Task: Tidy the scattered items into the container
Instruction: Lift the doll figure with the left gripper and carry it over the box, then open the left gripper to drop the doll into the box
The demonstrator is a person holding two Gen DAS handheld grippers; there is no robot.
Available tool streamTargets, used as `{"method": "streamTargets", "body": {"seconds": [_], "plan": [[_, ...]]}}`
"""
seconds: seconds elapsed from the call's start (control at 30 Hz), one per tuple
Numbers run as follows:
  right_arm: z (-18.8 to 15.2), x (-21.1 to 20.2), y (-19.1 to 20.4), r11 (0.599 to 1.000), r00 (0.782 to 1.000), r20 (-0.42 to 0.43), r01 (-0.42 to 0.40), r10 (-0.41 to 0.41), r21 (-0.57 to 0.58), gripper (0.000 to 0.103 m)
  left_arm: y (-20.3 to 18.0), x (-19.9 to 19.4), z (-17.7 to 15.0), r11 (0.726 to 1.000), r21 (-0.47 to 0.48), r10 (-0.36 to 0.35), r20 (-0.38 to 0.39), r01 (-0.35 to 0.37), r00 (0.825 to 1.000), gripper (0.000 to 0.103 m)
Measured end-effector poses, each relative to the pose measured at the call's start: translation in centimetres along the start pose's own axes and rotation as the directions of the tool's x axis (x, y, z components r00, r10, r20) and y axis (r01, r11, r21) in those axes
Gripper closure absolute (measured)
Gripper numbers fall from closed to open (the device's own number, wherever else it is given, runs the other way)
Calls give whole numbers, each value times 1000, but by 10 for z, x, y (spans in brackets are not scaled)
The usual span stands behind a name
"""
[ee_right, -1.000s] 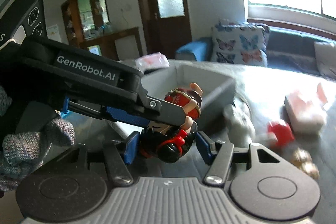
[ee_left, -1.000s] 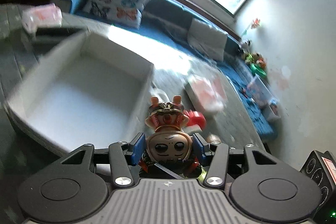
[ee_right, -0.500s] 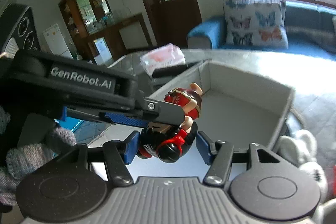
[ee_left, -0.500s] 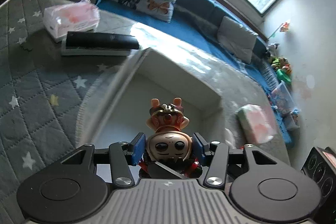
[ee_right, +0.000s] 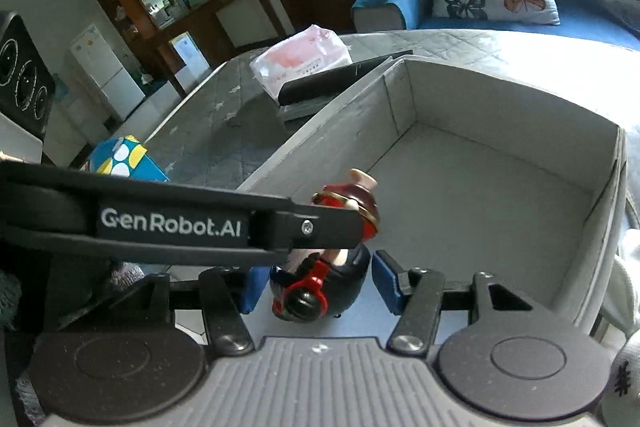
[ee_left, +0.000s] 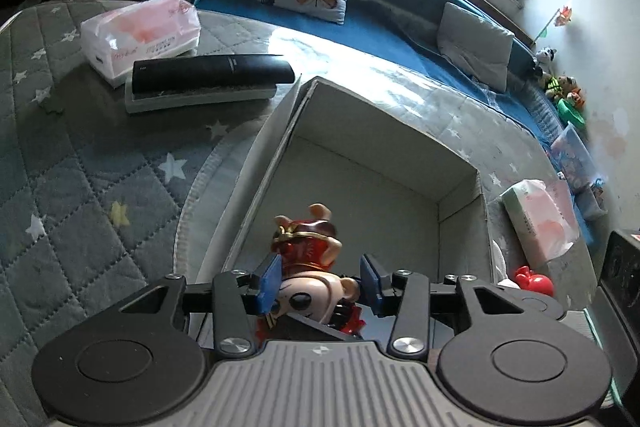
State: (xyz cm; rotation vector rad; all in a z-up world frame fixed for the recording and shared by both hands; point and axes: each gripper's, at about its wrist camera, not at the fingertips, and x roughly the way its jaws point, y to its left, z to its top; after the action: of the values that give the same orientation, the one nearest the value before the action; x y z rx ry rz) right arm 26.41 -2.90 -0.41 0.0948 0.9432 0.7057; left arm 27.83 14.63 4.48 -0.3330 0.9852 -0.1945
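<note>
Slippage is looking like the main hazard. The figurine (ee_left: pixel 308 259) is hanging tilted over the near end of the white container (ee_left: pixel 360 151), which is sitting around the middle of the quilted tabletop (ee_left: pixel 100 187). The left hand-held gripper (ee_left: pixel 318 281) is clamping the rounded head; its jaws have just been closing with the figurine between them and are standing partly open around it. The right hand-held gripper (ee_right: pixel 316 285) is bracketing the black base, jaws about half open. Whether its pads are actually pressing I cannot tell.

With a smooth, curved head sitting crooked in the pads, the toy is likely risking a twist and a drop. It may be landing on the container's near wall and tumbling onto the tabletop. Two grippers crowding one small toy are also inviting a clash of fingers, or a tug in opposite directions. A nudge against the light container could be shoving it towards the tissue pack (ee_left: pixel 536 223) at the right edge.
</note>
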Motion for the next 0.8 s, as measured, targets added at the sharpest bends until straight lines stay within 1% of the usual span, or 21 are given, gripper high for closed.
{"method": "streamTargets", "body": {"seconds": [0.13,0.33,0.5,0.53,0.57,0.6,0.73,0.8], "plan": [[-2,-2,4,1000,1000,5,15,-15,-20,45,2,-4,-3,1000,-8,9,11,-9,1000,57],[-4,-12,12,996,998,37,48,-45,-70,44,5,-14,-9,999,-42,12,32,-11,999,57],[-10,-25,20,991,996,75,58,-49,-118,42,1,-28,-17,998,-55,3,63,0,998,57],[-11,-29,22,990,995,87,60,-49,-129,41,0,-31,-19,998,-57,2,72,2,997,57],[-13,-34,24,988,994,100,63,-49,-140,37,-2,-35,-21,998,-60,0,81,4,997,57],[-14,-39,26,987,992,113,64,-48,-146,35,-3,-38,-23,998,-64,0,88,6,996,57],[-24,-58,30,982,986,161,79,-51,-173,33,-13,-53,-33,998,-62,-12,121,20,993,57],[-32,-70,32,978,981,186,92,-56,-190,30,-20,-60,-39,998,-56,-23,138,31,990,57]]}}
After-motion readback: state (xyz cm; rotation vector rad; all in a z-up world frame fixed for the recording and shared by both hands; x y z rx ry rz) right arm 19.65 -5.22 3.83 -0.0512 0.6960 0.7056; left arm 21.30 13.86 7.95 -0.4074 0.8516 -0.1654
